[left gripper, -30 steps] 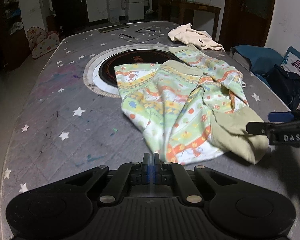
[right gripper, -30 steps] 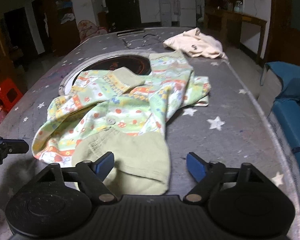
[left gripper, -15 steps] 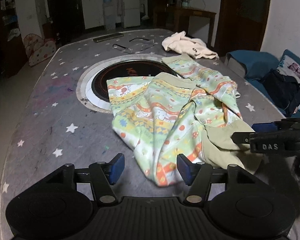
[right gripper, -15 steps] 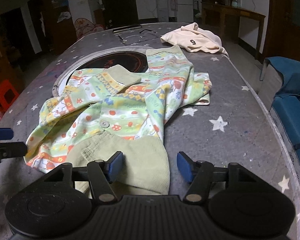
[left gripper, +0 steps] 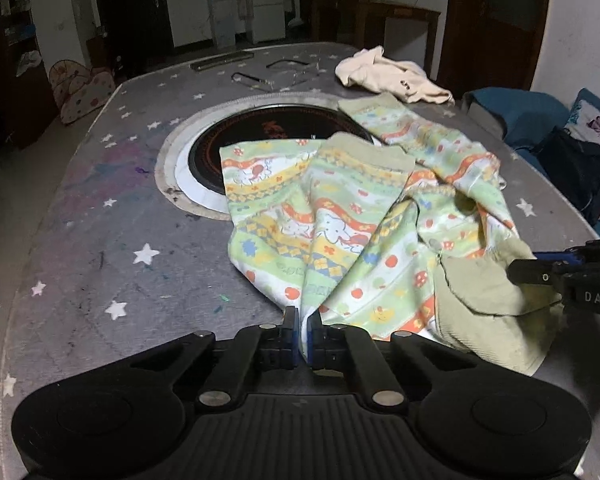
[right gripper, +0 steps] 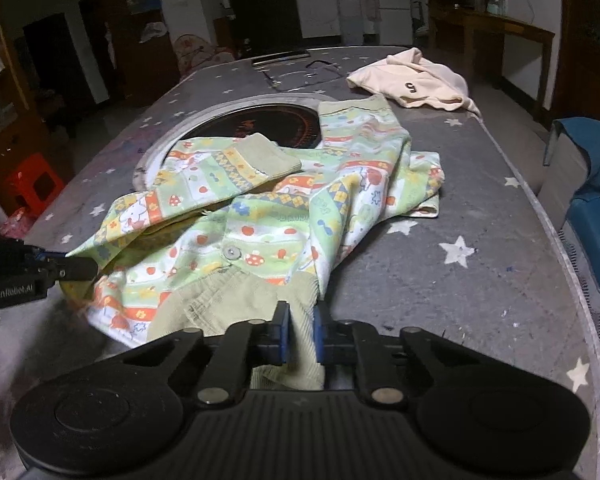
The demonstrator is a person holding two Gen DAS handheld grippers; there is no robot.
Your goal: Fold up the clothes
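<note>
Green patterned children's pants (left gripper: 340,216) lie crumpled on the grey star-print table (left gripper: 112,216), partly over a round black hotplate (left gripper: 260,144). My left gripper (left gripper: 303,330) is shut on the pants' near patterned edge. My right gripper (right gripper: 301,334) is shut on the plain olive waistband (right gripper: 236,304). The pants also show in the right wrist view (right gripper: 284,200). The right gripper shows at the right edge of the left wrist view (left gripper: 540,276); the left gripper shows at the left edge of the right wrist view (right gripper: 76,266).
A cream garment (left gripper: 392,76) with a number 5 lies at the table's far right, also in the right wrist view (right gripper: 412,80). Thin metal items (left gripper: 260,76) lie at the far end. A blue sofa (right gripper: 592,184) with a dark bag (left gripper: 576,172) stands right of the table.
Both grippers were open half a second ago and have closed on the pants, the left on the patterned edge, the right on the olive waistband.
</note>
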